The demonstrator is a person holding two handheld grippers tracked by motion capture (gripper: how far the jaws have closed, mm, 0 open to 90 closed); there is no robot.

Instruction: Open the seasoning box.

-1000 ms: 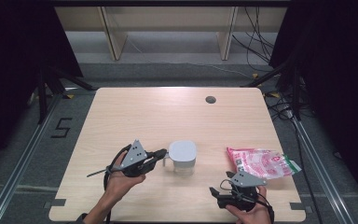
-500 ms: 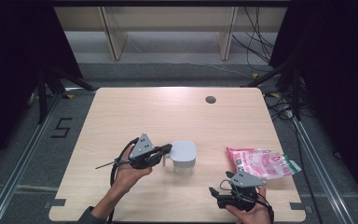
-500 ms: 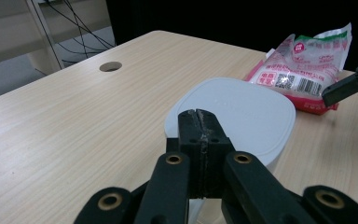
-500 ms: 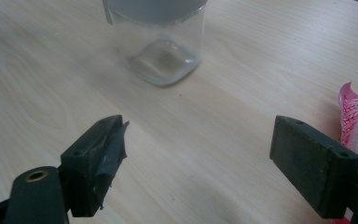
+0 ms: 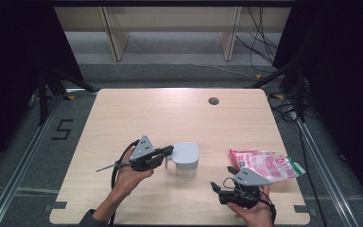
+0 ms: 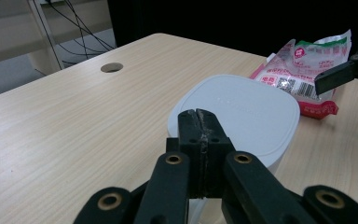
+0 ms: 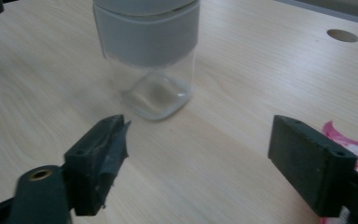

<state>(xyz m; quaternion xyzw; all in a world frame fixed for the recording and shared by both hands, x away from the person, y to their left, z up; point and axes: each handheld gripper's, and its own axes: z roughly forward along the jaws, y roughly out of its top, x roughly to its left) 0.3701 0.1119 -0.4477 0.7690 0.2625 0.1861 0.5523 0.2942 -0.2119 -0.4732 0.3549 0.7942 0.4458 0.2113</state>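
Note:
A clear container with a pale grey lid (image 5: 185,158) stands upright near the middle of the wooden table. My left gripper (image 5: 170,150) reaches in from its left, and its jaws are shut flat against each other (image 6: 199,123), tips right at the rim of the lid (image 6: 242,116). My right gripper (image 5: 222,178) rests low at the front right and points toward the container (image 7: 149,46). Its jaws (image 7: 200,135) stand wide apart with only bare table between them, and they have just been closing a little.
A pink snack bag (image 5: 264,164) lies flat beside the right hand, also seen in the left gripper view (image 6: 303,70). A round cable hole (image 5: 213,100) sits at the table's far side. Cables and shelf legs lie beyond the far edge.
My left gripper has shifted slightly toward the container's lid. The container, the bag and the right hand stay where they were.

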